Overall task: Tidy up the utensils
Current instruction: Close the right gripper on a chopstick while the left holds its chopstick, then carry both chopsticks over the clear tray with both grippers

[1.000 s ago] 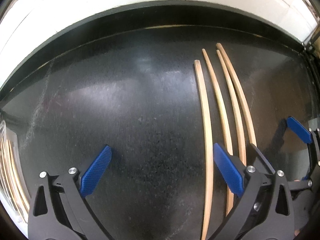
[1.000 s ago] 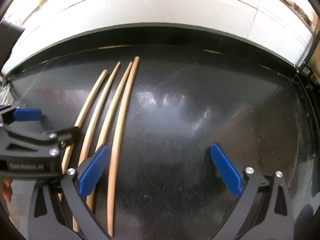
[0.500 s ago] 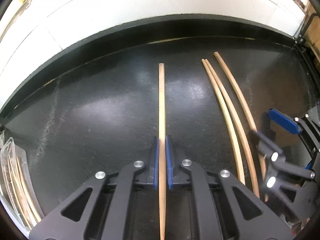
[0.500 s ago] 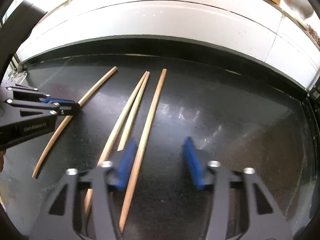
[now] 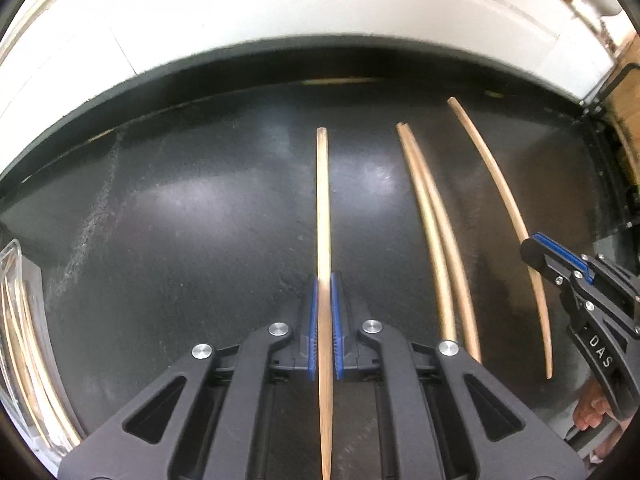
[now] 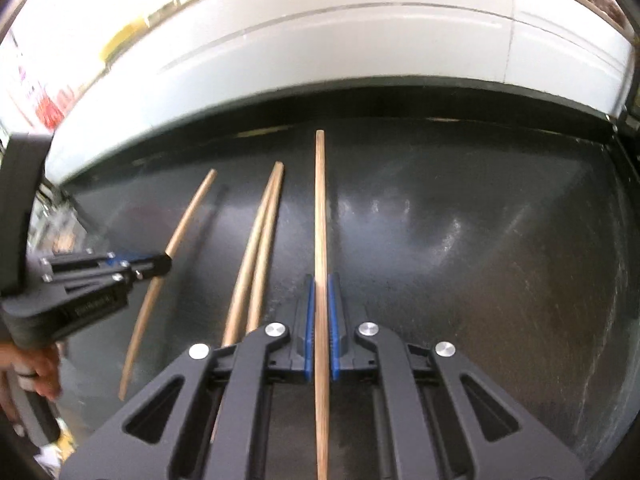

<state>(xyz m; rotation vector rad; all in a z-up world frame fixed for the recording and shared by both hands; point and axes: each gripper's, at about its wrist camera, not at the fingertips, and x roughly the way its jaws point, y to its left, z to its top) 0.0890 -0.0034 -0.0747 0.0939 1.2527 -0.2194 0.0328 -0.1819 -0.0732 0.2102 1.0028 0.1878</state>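
From the left wrist: left gripper (image 5: 324,332) clamped on the first chopstick (image 5: 322,200), blue pads pressed flat on both its sides, no gap to see. Grips it somewhat behind the middle, so that the longer part sticks out forward over the black table (image 5: 180,240). To the right, a pair of chopsticks (image 5: 432,232) lying on the table, touching each other along most of their length. Further right, the second chopstick (image 5: 492,176), taken near its middle by the right gripper (image 5: 534,244). At the left edge, a clear box (image 5: 16,320) with more sticks of the same kind inside; probably the place to put these.

From the right wrist: same picture mirrored. Right gripper closed tight on the second chopstick, having just been closing with the stick between the pads. Left gripper at the left side, shut on the first chopstick about at its middle, with a faint shadow beside the stick; seems lifted off the table, but hard to be sure.

About handling: thin wood, very light, stiff, smooth and round, so likely to roll or to swing in the pads. Better to hold near the middle, for balance, as here. No need for strong force; too much could snap such a thin stick
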